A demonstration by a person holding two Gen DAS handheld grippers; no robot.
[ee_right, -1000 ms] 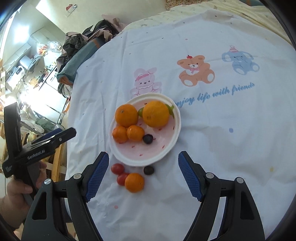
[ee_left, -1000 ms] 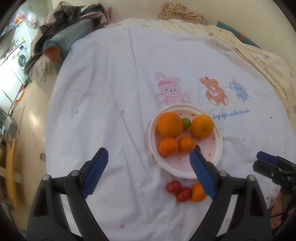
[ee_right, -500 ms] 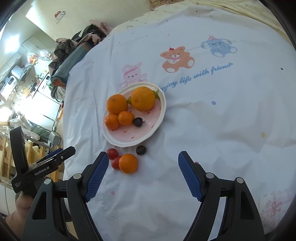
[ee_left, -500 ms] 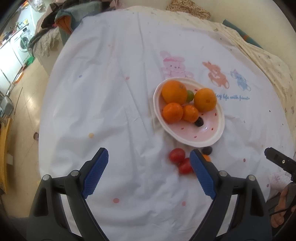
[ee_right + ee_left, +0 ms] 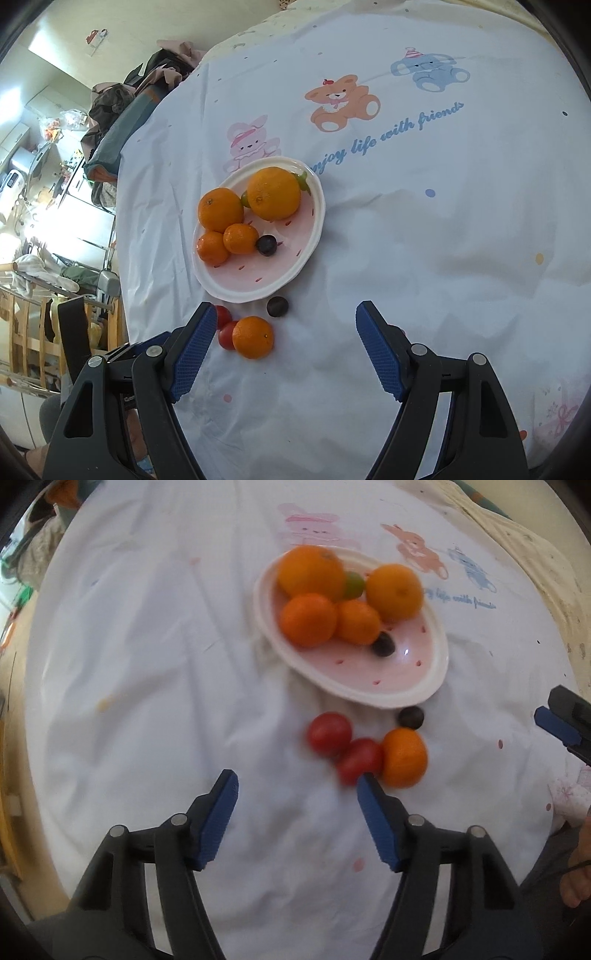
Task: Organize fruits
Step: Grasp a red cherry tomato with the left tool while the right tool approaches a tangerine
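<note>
Blurred tomatoes (image 5: 345, 746) beside tool (image 5: 297, 784), perhaps touching

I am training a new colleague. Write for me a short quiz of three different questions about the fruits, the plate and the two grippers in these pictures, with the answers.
1. True or false: the left gripper is closed on a tomato.
2. Multiple choice: how many dark grapes lie on the plate? A) none B) one C) three
3. Short answer: which fruits lie on the cloth outside the plate?

Key
1. False. Its jaws have just been closing, but nothing is between them.
2. B. One grape lies on the plate beside the oranges.
3. Two tomatoes, one small orange and one dark grape. The right gripper is open.
</note>
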